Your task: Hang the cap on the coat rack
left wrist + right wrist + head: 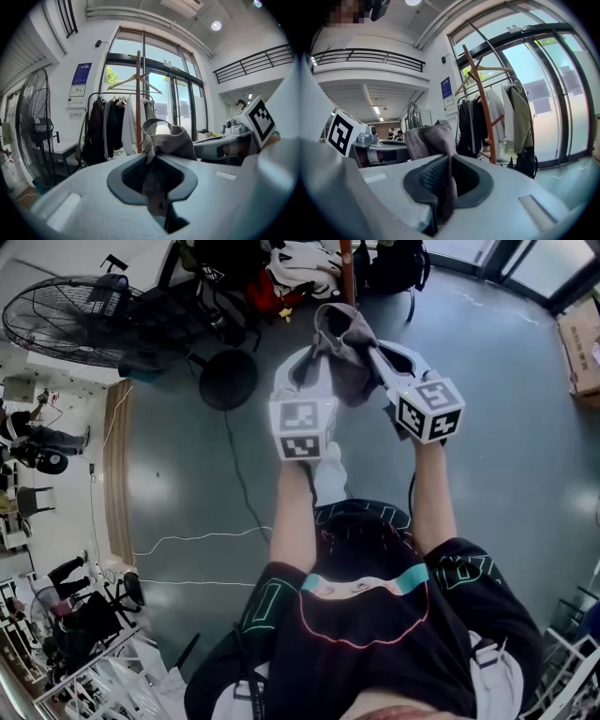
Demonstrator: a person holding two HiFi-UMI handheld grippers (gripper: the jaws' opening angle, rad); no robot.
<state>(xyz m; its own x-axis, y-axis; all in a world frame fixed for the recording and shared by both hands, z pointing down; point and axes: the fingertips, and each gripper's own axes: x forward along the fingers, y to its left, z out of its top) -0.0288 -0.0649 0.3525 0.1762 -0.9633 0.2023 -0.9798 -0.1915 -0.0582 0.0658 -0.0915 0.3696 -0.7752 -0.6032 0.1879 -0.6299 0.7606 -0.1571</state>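
- Looking down past a black shirt (366, 634) with bright lines on it, and along two bare arms (292, 512) stretched out in front.
- Holding one tool in each hand, side by side, up in the air over the grey floor (506, 427).
- Pinching one side of the grey cap (342, 352) in the left gripper (152, 176), jaws nearly together, with the cloth squeezed tight between the pads.
- Pinching the other side of the cap in the right gripper (445, 183), jaws nearly together too, with a fold of cloth caught in the middle.
- Hanging bunched up and soft between the two grippers, with a little strap loop poking up on top in the left gripper view.
- Held up in the air, well apart from the coat rack (138, 98), not on any peg yet.
- Facing that brown wooden coat rack, standing straight up, with short pegs down its pole and an empty hanger (133, 82) near the top.
- Seeing dark and light coats (112, 126) on a rail close to the rack.
- Seeing a big black fan (33, 136) off to the left, by the white wall.
- Ending at tall glass doors (164, 98) at the back, bright with daylight.
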